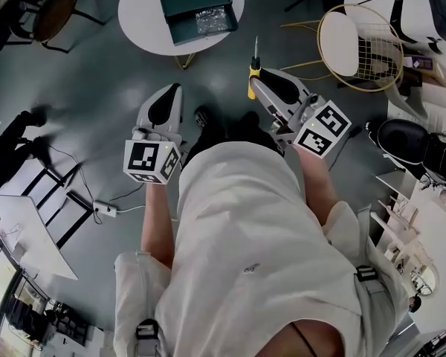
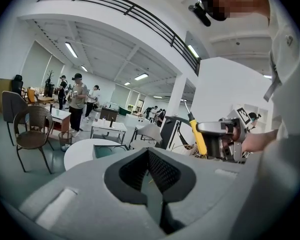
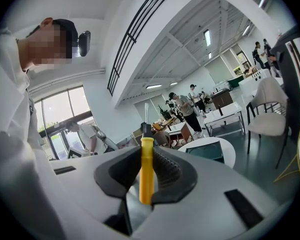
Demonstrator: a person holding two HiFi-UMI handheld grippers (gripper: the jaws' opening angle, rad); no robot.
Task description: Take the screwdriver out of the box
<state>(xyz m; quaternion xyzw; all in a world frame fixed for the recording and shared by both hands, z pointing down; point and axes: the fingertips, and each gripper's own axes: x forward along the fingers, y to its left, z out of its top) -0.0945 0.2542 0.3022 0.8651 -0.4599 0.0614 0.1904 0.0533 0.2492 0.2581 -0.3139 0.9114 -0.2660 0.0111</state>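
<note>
**Right gripper** [image 3: 147, 180]: jaws partly closed and clamped on the yellow handle of the screwdriver [image 3: 146, 168]. In the head view this gripper [image 1: 255, 80] is held over the grey floor [image 1: 97, 88].

**Screwdriver** [image 1: 253, 80]: stands upright between the right gripper's ribbed pads, with a black collar above the handle and a thin metal shaft pointing up. It is out of the box and well apart from it.

**Left gripper** [image 2: 149, 158]: jaws fully together with nothing between them. In the head view it [image 1: 172, 89] is level with the right gripper, to the left of it.

**Box** [image 1: 195, 7]: dark green, lying open on the round white table [image 1: 137, 10] ahead of both grippers. Small shiny parts lie in its near section.

**Person:** a white garment fills the lower head view.
</note>
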